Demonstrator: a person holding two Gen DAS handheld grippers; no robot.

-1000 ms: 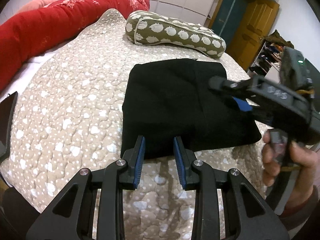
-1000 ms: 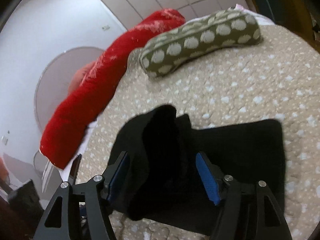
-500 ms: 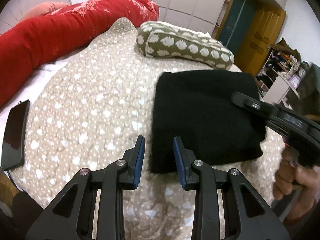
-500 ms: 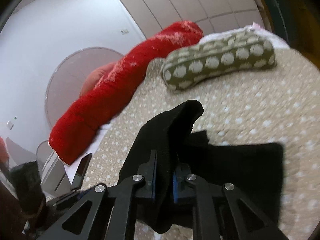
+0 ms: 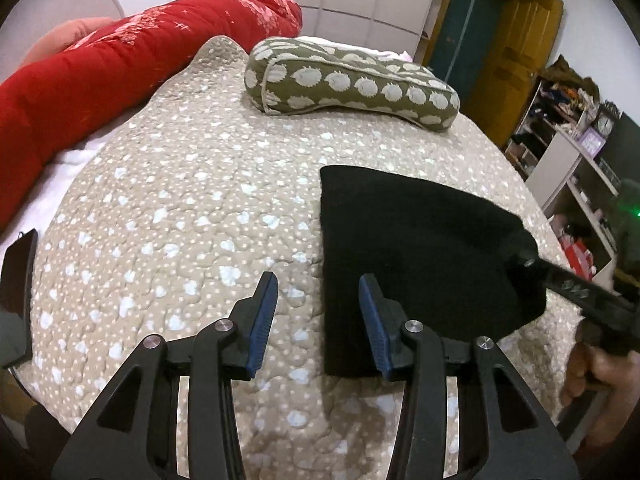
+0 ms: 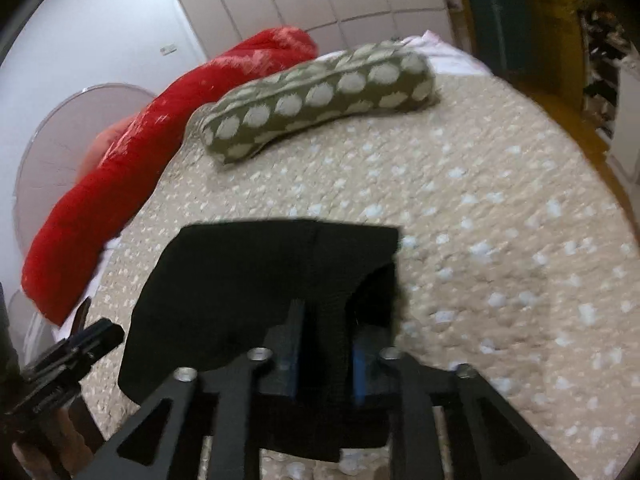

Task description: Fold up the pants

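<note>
Gripping nothing, your left gripper (image 5: pixel 318 316) has just opened its fingers partway over the quilted bed (image 5: pixel 180 208), the folded black pants' (image 5: pixel 408 248) near corner just inside the right-hand pad. Your right gripper (image 6: pixel 324 354) has just been loosening, a raised fold of the pants between its fingers; whether they press it is unclear. The pants lie flat on the bed, long axis running away toward the spotted pillow (image 5: pixel 352 84).

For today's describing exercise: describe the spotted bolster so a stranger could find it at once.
Start at the beige quilted bed cover. At its far end, beside the long red blanket roll, lies the bolster. Alone there, it is olive green with pale blobs.
</note>
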